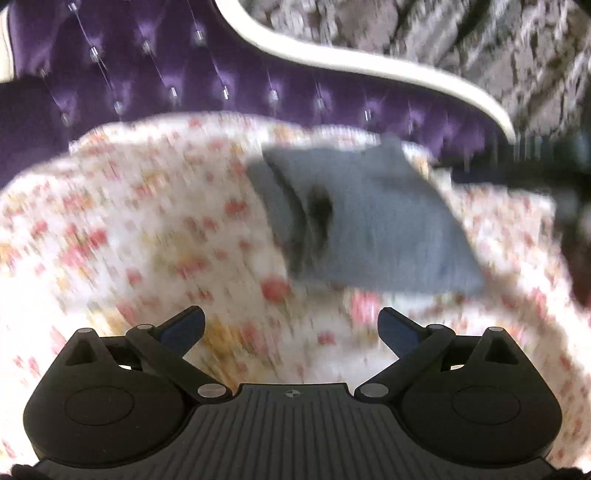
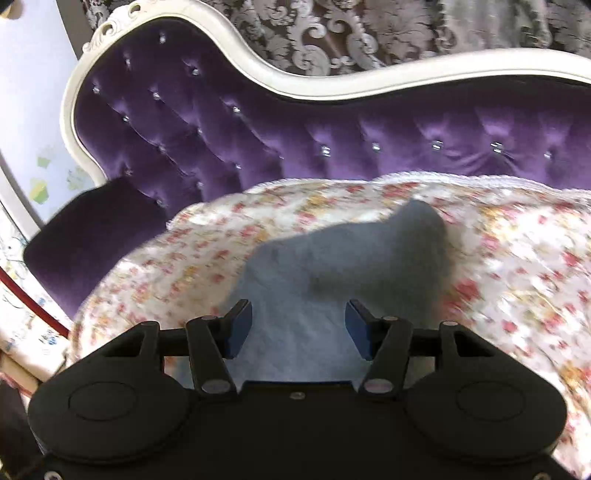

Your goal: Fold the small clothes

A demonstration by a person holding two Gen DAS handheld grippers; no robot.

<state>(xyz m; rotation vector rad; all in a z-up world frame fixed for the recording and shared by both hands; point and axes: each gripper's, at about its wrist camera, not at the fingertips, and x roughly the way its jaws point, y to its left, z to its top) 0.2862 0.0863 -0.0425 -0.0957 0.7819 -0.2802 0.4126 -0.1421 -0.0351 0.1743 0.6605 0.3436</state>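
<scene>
A small grey-blue garment (image 1: 365, 225) lies bunched on a floral cloth (image 1: 147, 236); the view is blurred by motion. My left gripper (image 1: 291, 325) is open and empty, short of the garment. The right gripper's dark body (image 1: 546, 170) reaches in from the right edge near the garment's far corner. In the right wrist view the garment (image 2: 343, 258) lies on the floral cloth (image 2: 517, 266) and runs back between the open fingers of my right gripper (image 2: 298, 317). The jaws stand well apart on either side of the cloth.
A purple tufted sofa back (image 2: 258, 129) with a white carved frame (image 2: 325, 79) rises behind the floral cloth. A dark purple cushion (image 2: 85, 240) sits at the left. Patterned grey wallpaper (image 2: 351, 33) is behind.
</scene>
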